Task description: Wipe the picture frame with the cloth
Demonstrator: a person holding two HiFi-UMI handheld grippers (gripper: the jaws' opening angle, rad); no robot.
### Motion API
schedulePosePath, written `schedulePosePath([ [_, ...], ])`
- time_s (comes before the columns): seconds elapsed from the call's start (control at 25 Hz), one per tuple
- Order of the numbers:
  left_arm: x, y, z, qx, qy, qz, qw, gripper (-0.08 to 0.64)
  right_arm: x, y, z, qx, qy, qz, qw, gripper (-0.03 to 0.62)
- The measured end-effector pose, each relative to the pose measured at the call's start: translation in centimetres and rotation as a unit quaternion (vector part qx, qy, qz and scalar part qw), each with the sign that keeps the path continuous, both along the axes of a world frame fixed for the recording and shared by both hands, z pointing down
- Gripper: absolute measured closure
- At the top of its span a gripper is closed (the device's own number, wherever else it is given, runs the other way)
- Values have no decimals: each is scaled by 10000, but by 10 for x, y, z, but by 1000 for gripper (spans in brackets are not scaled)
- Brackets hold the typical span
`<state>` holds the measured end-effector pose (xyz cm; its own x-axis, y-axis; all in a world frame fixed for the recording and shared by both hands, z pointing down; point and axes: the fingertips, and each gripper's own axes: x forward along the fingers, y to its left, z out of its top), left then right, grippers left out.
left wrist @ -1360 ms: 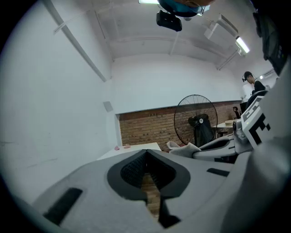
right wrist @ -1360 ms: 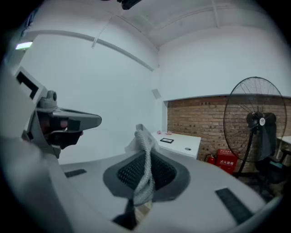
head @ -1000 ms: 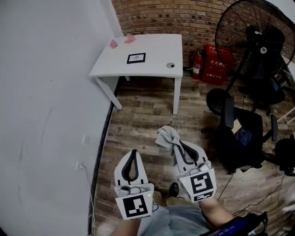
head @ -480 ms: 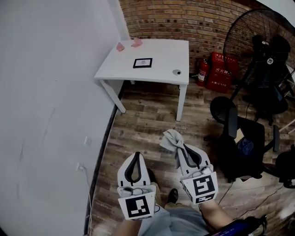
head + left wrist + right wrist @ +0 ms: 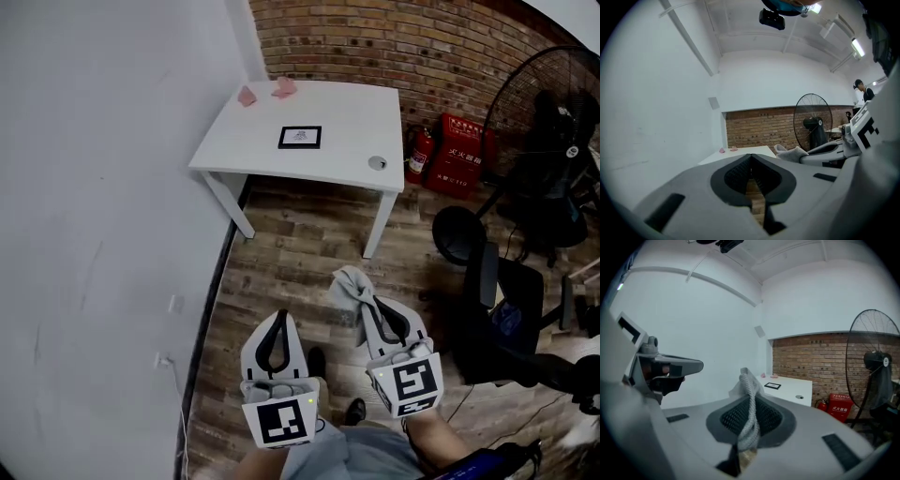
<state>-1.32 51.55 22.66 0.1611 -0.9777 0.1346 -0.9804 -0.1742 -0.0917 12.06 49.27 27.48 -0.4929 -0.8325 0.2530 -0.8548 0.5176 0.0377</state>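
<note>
The left gripper (image 5: 278, 317) is held low in front of the person, above the wooden floor (image 5: 291, 253); its fingers (image 5: 736, 176) are pressed together with nothing between them; just beside it, the right gripper (image 5: 366, 305) has its fingers (image 5: 730, 418) closed on the grey cloth (image 5: 349, 284), which runs as a twisted strip between the dark pads and bunches out past the tips; both grippers are well apart from the white table (image 5: 347, 122), which stands in the corner where the brick wall (image 5: 394, 42) meets the white wall (image 5: 94, 187); the picture frame (image 5: 300, 137), small with a dark border, lies flat near the middle of the table; two pink things (image 5: 247, 96) sit at its far left corner, and a small round thing (image 5: 378, 162) lies near its front right edge; to the right of the table, on the floor, stand a red fire extinguisher (image 5: 420, 153) and a red box (image 5: 461, 142); farther right are a large black fan (image 5: 553, 131) and a black office chair (image 5: 502, 309).
</note>
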Motion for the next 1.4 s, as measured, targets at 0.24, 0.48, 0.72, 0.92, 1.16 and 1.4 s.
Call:
schedulePosePath([
  [0.24, -48, -74, -5, 18, 34, 32, 10000, 551, -46, -71, -4, -23, 55, 36, 10000, 557],
  [0.48, -91, -132, -30, 337, 93, 51, 9994, 551, -91, -127, -27, 198, 164, 14, 9997, 555],
  [0.72, -116, -172, -45, 559, 119, 136, 9983, 551, -117, -168, -51, 451, 109, 87, 9989, 555],
  [0.92, -123, -194, -35, 485, 149, 213, 9985, 551, -120, -189, -44, 512, 172, 187, 9984, 555],
  [1.16, -110, -221, -12, 246, 49, 413, 9988, 551, -108, -214, -26, 369, 151, 367, 9985, 555],
  [1.4, -95, -268, 7, 9, -41, 569, 9984, 551, -97, -260, -14, 170, -39, 509, 9986, 555],
])
